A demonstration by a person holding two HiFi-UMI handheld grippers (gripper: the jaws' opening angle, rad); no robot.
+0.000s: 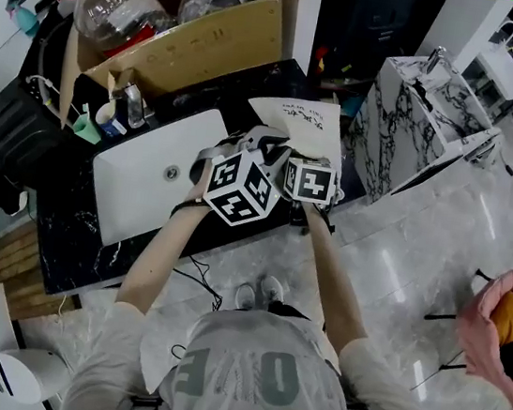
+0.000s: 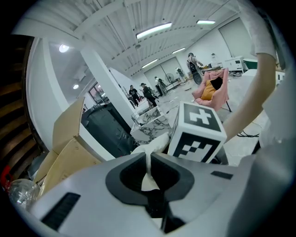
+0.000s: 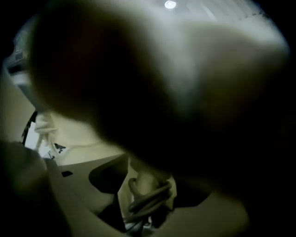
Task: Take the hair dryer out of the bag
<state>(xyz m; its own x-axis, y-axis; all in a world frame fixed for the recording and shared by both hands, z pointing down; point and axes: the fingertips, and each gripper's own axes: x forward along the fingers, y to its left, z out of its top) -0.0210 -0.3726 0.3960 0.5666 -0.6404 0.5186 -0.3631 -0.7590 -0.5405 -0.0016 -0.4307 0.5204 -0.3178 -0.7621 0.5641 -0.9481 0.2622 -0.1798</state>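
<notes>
Pinching a fold of the bag [image 2: 152, 147] in the left gripper [image 2: 149, 162], nearly closed on the cloth. Inside with the right gripper [image 3: 147, 192], straddling a coiled cord [image 3: 152, 198] and a pale stem, probably the dryer [image 3: 144, 178]; pressing or not, cannot tell. Keep the mouth lifted, close on the stem rather than loose cord, draw out straight. Down in the bag, right at those tips.

Sink [image 1: 147, 174] set in counter [image 1: 68, 234]. Box [image 1: 212, 46] behind sink. Bag [image 1: 301, 120] on counter, right of sink. Cabinet [image 1: 410, 126] right of counter. Chair [image 1: 505, 324] on floor [image 1: 399, 267], far right.
</notes>
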